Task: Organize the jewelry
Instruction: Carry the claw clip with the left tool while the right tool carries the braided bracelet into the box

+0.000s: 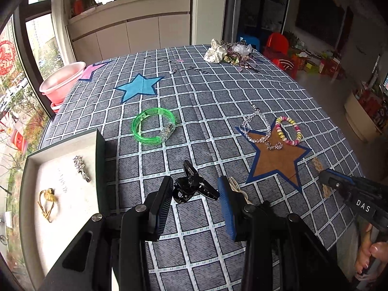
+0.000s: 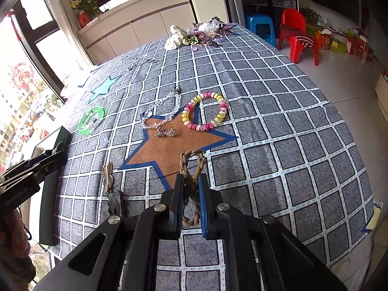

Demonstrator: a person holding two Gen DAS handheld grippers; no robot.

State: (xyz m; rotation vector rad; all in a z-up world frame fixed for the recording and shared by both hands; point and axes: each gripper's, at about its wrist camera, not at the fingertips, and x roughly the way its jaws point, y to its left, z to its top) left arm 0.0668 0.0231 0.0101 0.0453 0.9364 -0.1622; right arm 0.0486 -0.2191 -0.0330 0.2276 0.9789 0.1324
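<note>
My left gripper is open, its jaws on either side of a black hair claw clip on the checked cloth. A white jewelry tray at the left holds a silver hairpin and a gold cord piece. My right gripper is shut on a tan braided rope bracelet by the brown star. A green bangle, a clear bead bracelet, a pink-yellow bead bracelet and a small silver piece lie on the cloth.
A beige clip lies left of the brown star. A pile of hair accessories sits at the far table edge. A pink basin stands at the far left. Red chair and blue stool stand beyond the table.
</note>
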